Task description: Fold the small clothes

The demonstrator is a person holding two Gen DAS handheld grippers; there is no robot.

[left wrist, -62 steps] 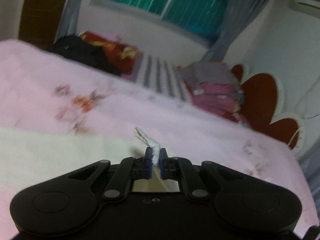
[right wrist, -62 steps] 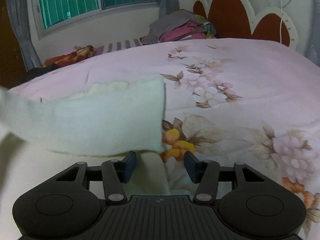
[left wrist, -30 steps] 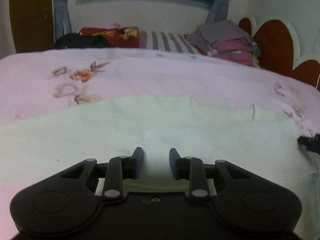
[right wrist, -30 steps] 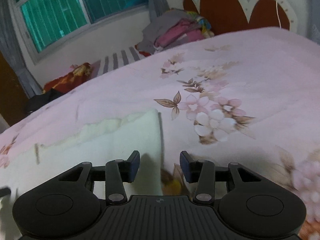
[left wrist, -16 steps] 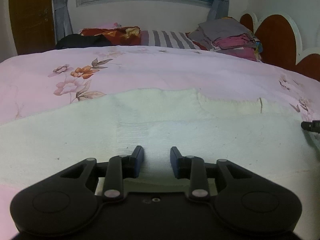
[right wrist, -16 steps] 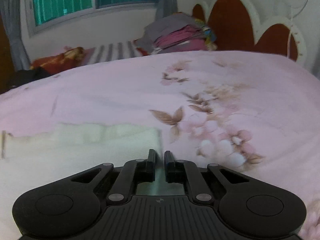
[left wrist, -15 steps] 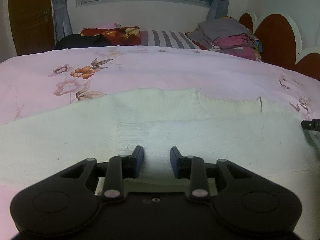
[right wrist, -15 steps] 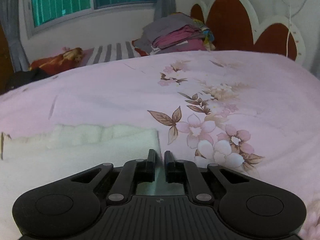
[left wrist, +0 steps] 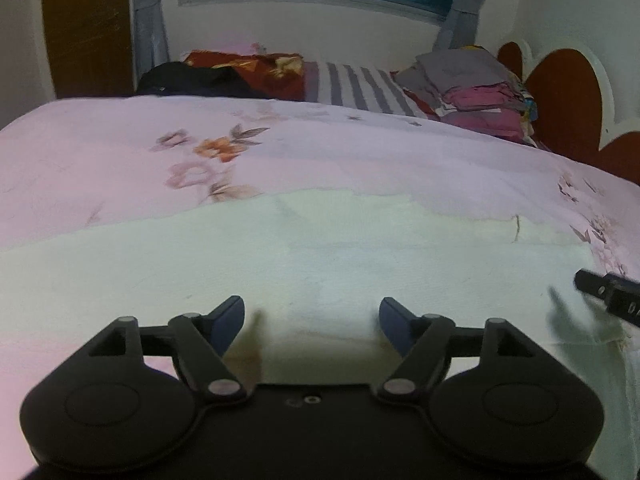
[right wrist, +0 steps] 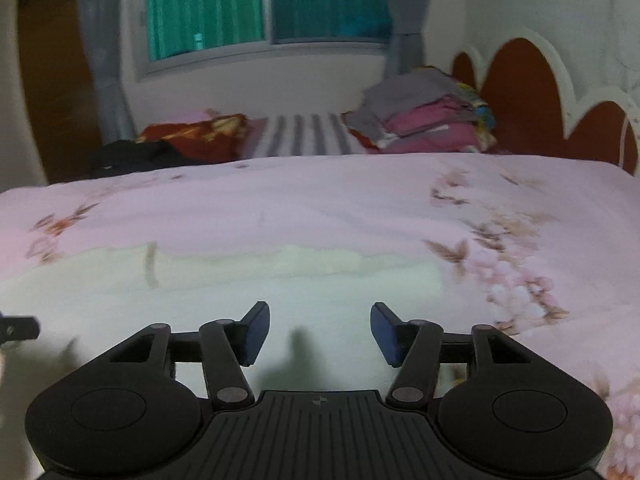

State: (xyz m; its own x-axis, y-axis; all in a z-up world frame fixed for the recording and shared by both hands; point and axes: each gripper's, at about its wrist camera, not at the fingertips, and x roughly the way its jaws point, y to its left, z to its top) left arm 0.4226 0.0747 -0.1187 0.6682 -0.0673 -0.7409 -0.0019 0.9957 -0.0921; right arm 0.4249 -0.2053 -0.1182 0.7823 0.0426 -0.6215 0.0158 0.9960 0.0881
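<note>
A cream knitted garment point(left wrist: 320, 248) lies flat and folded across the pink floral bedspread point(left wrist: 120, 160). My left gripper point(left wrist: 312, 320) hovers over the garment's near edge, its jaws opening with nothing between them. In the right wrist view the same cream garment point(right wrist: 240, 284) spreads to the left and centre. Above it my right gripper point(right wrist: 320, 330) has its jaws opening too, also empty. The right gripper's tip point(left wrist: 600, 286) shows at the right edge of the left wrist view, and the left gripper's tip point(right wrist: 18, 328) at the left edge of the right wrist view.
A stack of folded clothes point(right wrist: 424, 120) sits at the head of the bed by the red scalloped headboard point(right wrist: 524, 92). A striped pillow point(left wrist: 360, 84), a red patterned cloth point(left wrist: 248, 64) and a black garment point(left wrist: 188, 80) lie along the far side under the window.
Both grippers have spread their jaws wide; the right one was shut half a second ago. Both have pulled back and risen slightly from the garment, and the right view has swung left.
</note>
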